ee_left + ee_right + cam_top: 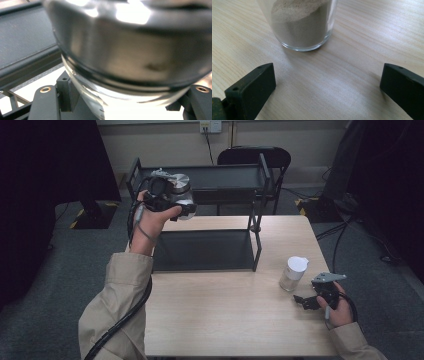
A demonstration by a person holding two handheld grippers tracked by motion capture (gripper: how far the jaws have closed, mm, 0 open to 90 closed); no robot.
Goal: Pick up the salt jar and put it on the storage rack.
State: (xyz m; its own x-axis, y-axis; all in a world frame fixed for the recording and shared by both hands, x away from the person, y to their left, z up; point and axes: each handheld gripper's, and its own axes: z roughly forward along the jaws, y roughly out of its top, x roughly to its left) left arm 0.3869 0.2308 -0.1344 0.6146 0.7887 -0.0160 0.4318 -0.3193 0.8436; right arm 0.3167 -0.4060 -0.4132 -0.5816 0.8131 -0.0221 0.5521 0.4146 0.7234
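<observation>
Gleaming between the left tongs point(186, 213), a silver-lidded glass jar point(180, 190).

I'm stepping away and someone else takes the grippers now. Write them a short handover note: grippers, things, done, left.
Left gripper: shut on the metal-lidded glass jar, held in the air beside the top shelf of the black rack.
Right gripper: open, low over the table, jaws facing the white-lidded jar of powder without touching it.
Done: the first jar is lifted.
Left: probably set it on the rack, then grasp the powder jar.
</observation>
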